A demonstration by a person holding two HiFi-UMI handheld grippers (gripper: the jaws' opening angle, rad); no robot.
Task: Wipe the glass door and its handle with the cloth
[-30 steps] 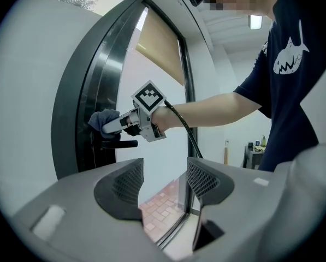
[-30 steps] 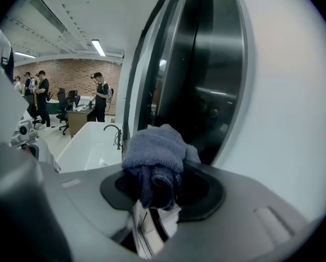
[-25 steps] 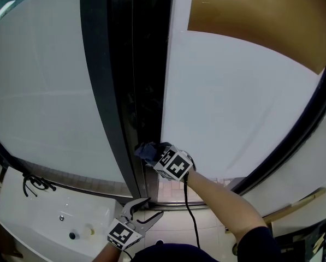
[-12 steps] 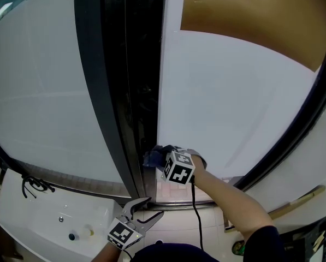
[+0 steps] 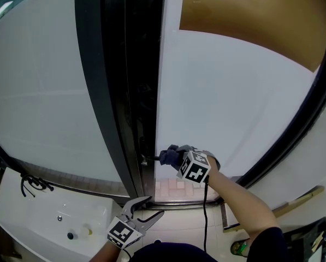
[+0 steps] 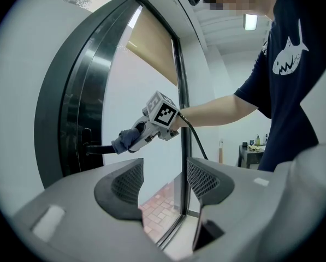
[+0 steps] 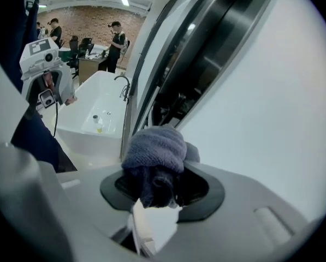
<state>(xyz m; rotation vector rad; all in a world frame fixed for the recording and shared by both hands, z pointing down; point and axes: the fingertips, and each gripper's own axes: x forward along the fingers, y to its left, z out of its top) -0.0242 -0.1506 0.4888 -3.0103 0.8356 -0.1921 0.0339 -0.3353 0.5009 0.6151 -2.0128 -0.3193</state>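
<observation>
The glass door has a frosted white pane (image 5: 228,108) set beside a dark frame (image 5: 119,91). A black lever handle (image 5: 149,159) sticks out from the frame edge. My right gripper (image 5: 172,156) is shut on a grey-blue cloth (image 5: 168,155), and the cloth is wrapped over the outer end of the handle. The left gripper view shows the same from the side: the cloth (image 6: 127,140) on the handle (image 6: 97,149). In the right gripper view the cloth (image 7: 154,146) bulges out between the jaws. My left gripper (image 5: 147,209) hangs low, open and holding nothing, apart from the door.
A white basin (image 5: 37,217) with a dark tap stands at lower left. A brown blind (image 5: 250,15) covers the pane's top. A wooden pole (image 5: 294,201) lies by the right door frame. People stand at desks (image 7: 116,40) far behind.
My right gripper has slid the cloth rightward along the handle, away from the dark frame, so the handle's inner part now shows. The left gripper has stayed still.
</observation>
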